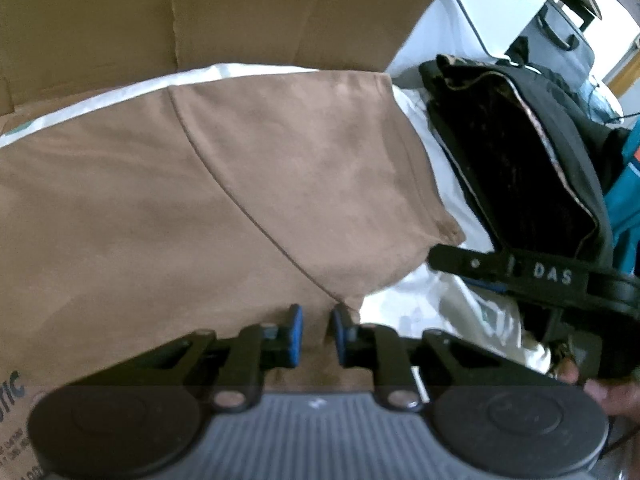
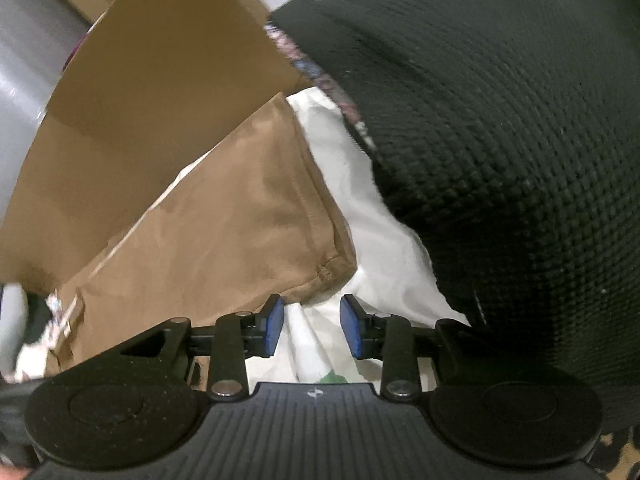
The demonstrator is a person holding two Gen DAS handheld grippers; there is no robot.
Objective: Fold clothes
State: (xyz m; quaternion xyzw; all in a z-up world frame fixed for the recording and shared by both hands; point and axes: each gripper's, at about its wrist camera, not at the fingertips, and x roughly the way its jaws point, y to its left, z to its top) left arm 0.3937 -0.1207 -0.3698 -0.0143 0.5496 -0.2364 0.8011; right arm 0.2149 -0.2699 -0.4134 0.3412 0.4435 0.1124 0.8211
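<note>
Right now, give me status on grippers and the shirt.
Left gripper open over brown shirt. Right gripper open, empty, by the sleeve. Black garment close right.

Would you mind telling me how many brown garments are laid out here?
1. The brown garment lies spread on the white sheet, left of the dark clothes pile; its sleeve corner lies just ahead of the right gripper. Others may be hidden.

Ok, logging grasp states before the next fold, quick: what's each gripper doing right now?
Left gripper: open, narrow gap, over the brown garment, holding nothing.
Right gripper: open, empty, over the white sheet.
</note>
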